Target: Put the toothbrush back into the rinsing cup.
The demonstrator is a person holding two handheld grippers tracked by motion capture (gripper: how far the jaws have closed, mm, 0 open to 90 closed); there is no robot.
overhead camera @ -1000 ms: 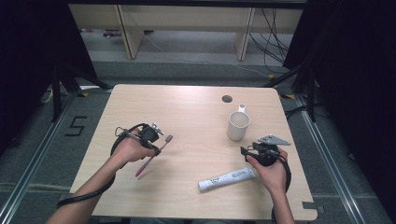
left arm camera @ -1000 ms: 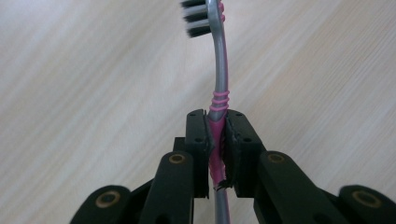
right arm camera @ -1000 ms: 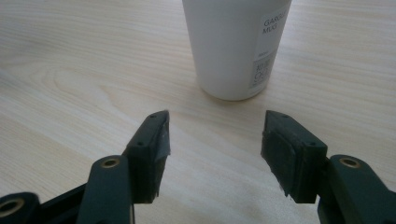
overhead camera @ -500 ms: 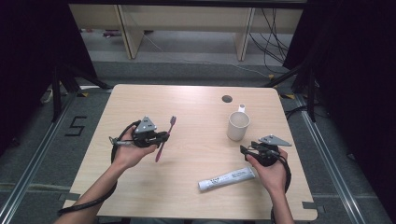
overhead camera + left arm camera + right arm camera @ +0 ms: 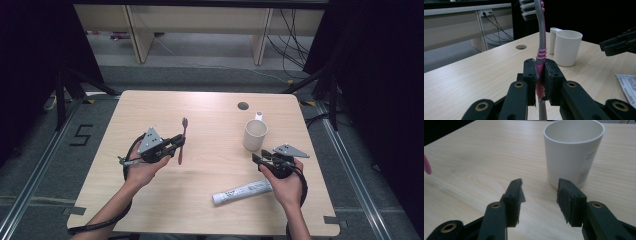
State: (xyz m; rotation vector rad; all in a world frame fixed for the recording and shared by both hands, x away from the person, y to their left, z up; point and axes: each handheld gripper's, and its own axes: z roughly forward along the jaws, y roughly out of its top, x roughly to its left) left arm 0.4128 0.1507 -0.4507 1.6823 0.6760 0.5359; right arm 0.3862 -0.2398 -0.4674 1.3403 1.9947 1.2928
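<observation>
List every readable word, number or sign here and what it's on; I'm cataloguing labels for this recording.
"5": marked on the grey floor left of the table.
Printing on the white tube: too small to read.
Label on the white cup: blurred, unreadable.
Toothbrush: no text visible.

The white cup [image 5: 255, 134] stands at about two o'clock on the table [image 5: 210, 215], just ahead of the right gripper [image 5: 261, 159] and blocking a straight pass forward. The tube [image 5: 241, 192] lies at five o'clock, just beside that hand. The toothbrush [image 5: 182, 141], raised in the left gripper [image 5: 176, 144], crosses the nine o'clock side. Bare wood lies between the two grippers and toward twelve o'clock, apart from a small round hole [image 5: 243, 105].
</observation>
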